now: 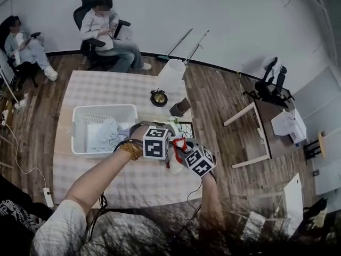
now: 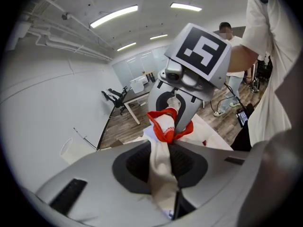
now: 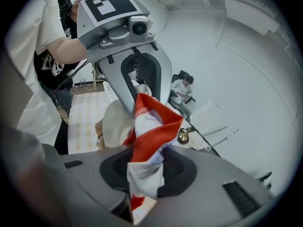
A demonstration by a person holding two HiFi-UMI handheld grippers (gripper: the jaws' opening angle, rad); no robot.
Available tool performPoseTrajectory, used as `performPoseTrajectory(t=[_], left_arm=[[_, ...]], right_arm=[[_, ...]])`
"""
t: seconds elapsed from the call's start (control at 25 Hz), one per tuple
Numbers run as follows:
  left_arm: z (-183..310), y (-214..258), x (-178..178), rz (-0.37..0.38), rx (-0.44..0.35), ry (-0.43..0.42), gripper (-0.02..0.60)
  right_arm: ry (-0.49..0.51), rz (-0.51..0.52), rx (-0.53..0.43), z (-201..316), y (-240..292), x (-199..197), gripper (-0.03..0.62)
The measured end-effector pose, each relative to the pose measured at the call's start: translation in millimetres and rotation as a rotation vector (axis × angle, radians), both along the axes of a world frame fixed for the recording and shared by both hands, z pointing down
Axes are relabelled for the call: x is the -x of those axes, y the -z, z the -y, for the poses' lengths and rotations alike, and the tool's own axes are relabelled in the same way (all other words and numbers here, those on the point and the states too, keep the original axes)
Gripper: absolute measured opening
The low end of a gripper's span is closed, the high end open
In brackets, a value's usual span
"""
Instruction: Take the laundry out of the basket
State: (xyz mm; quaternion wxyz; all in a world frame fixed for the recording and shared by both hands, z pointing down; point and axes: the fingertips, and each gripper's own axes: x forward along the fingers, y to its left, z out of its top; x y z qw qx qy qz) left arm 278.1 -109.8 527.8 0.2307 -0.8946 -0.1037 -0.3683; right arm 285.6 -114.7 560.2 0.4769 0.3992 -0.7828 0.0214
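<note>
Your left gripper [image 2: 164,174] and right gripper [image 3: 144,174] are each nearly closed, pinching one end of the red-and-white garment [image 3: 151,126]. That probably keeps it off the table [image 1: 106,87], just beside the basket [image 1: 101,108], where pale laundry [image 1: 104,135] lies.

Open tabletop [image 1: 144,181] near side; basket [image 1: 104,108] on L, bell [image 1: 158,97] behind.

I see a plank wood floor [image 1: 224,97] under plain white walls [image 1: 229,15]. The counter [image 1: 106,89] wears a pale checked cloth. Two people sit in black office chairs [image 1: 87,7] along the far wall. To the right stands a wood-legged table [image 1: 274,137] with another black chair [image 1: 272,84] near it. Strip lights [image 2: 113,15] run across the ceiling.
</note>
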Motion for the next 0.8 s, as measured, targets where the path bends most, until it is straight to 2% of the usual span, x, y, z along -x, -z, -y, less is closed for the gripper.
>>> performPoseTrajectory(t=[0.36,0.48,0.6,0.68,0.8], left_arm=[[-17,-137,9,0.207,-0.024,0.007,0.105],[-22,-181,16,0.306,-0.085,0.008,0.136],[-30,-217,26,0.403,-0.165,-0.004,0.172],[-32,-232,32,0.430,-0.199,0.000,0.187],[-27,-236,37,0.413,-0.203,0.026,0.207]], right_arm=[[0.022,-0.018,0.163,-19,-131,10,0.100],[0.012,-0.011,0.211,-24,-172,17,0.107],[0.004,0.006,0.260,-32,-200,23,0.152],[-0.006,0.018,0.271,-36,-207,26,0.158],[-0.030,0.034,0.254,-31,-203,22,0.158]])
